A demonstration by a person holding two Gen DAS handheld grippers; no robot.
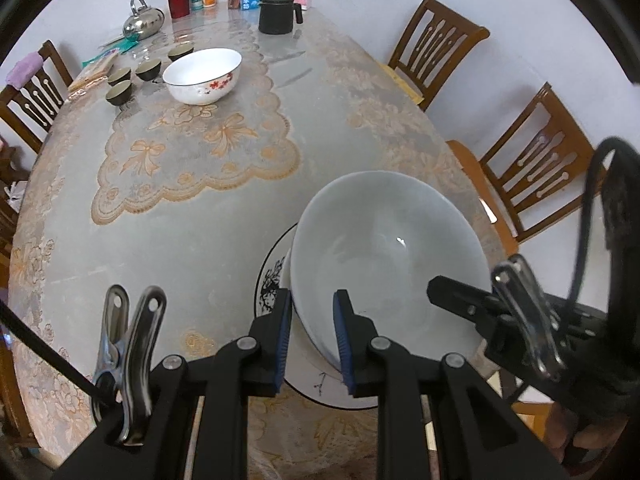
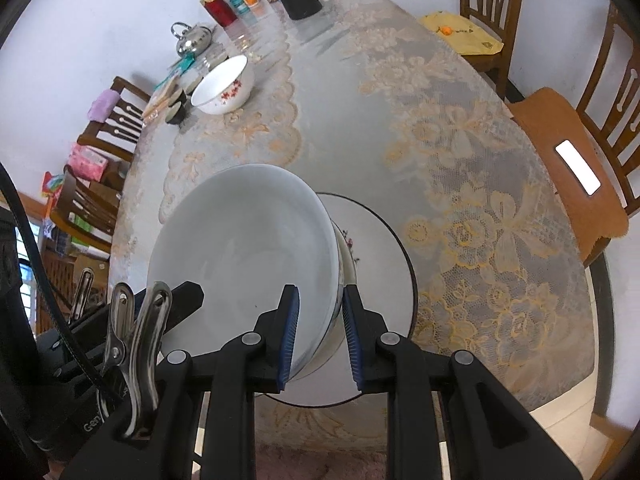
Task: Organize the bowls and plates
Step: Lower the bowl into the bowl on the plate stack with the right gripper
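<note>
Bowl [image 1: 384,256] sits tilted over plate [image 1: 276,280] at near edge of table [image 1: 200,220], mouth tipped up toward grippers; round, so no long axis; left gripper [image 1: 312,340] grips its left rim, right gripper [image 2: 320,336] its right rim, jaws clenched astride wall, both equally near; second bowl [image 1: 204,76] well apart toward far-left corner; likely next: lower bowl level onto plate.
</note>
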